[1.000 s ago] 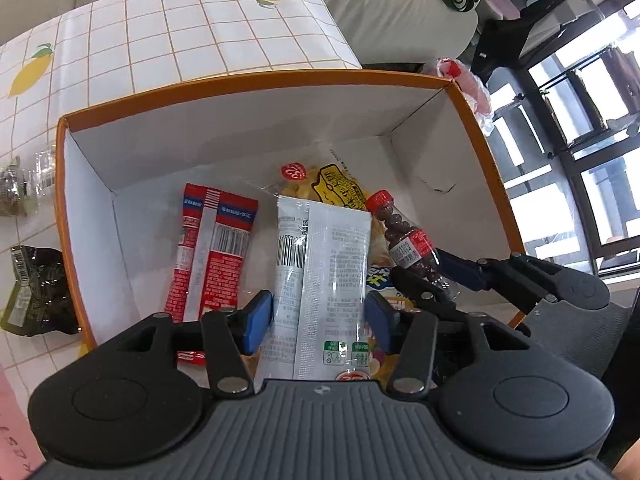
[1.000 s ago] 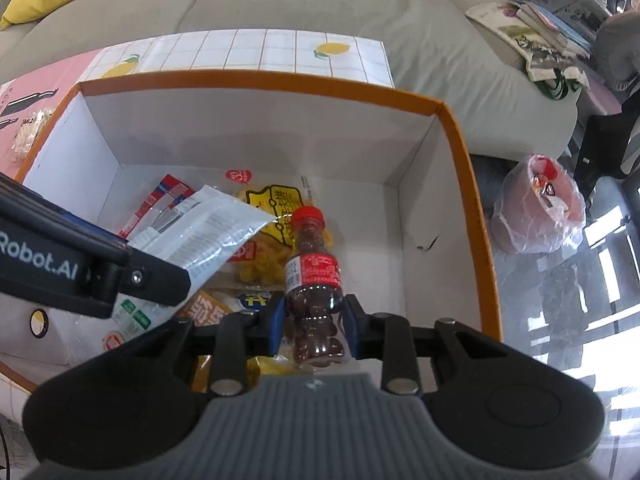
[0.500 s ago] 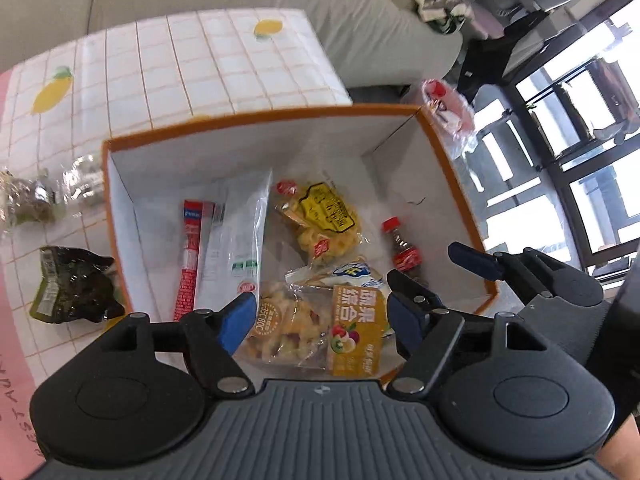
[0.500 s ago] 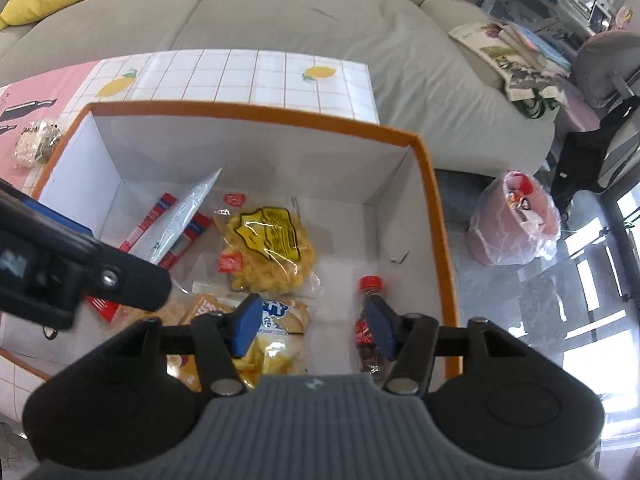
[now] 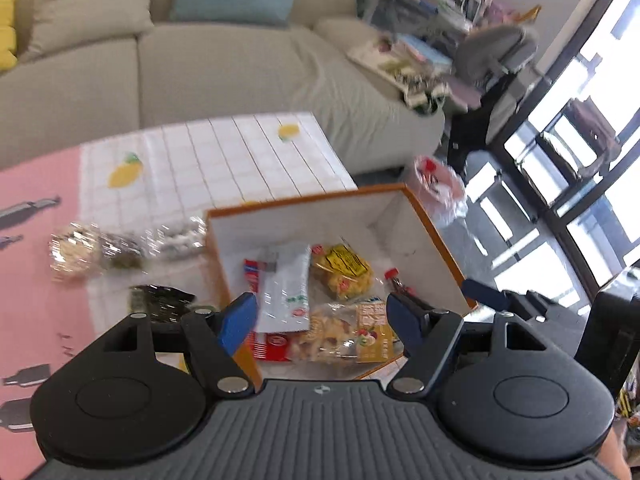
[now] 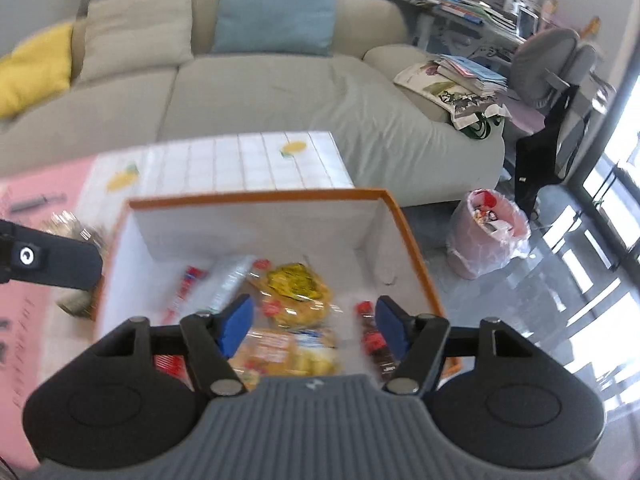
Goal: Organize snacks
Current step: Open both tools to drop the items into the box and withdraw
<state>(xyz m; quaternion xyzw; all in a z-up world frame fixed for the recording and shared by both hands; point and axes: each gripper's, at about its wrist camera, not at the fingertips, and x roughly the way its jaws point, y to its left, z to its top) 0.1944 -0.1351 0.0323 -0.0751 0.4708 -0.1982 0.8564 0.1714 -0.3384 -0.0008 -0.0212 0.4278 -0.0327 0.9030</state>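
Note:
An orange-rimmed white box [image 5: 304, 200] holds several snacks: a white packet [image 5: 286, 292], a red packet [image 5: 252, 268], a yellow bag [image 5: 342, 270], a fruit-print bag [image 5: 352, 332] and a small cola bottle [image 5: 396, 282]. My left gripper [image 5: 320, 312] hangs open above the box's near side, holding nothing. My right gripper [image 6: 314, 316] is also above the box [image 6: 256, 197]; its jaws are opening and nothing is between them. The cola bottle [image 6: 370, 332] lies on the box floor below its right finger. Both views are blurred by motion.
Left of the box, on the lemon-print tablecloth [image 5: 224, 160], lie a dark green packet [image 5: 160, 304] and clear snack bags [image 5: 100, 248]. A beige sofa [image 6: 280, 92] stands behind the table. A bin with a pink liner [image 6: 488, 232] sits on the floor at the right.
The left gripper let go of the white packet and the right one let go of the cola bottle; both now lie in the box. Both grippers opened, rose and pulled back.

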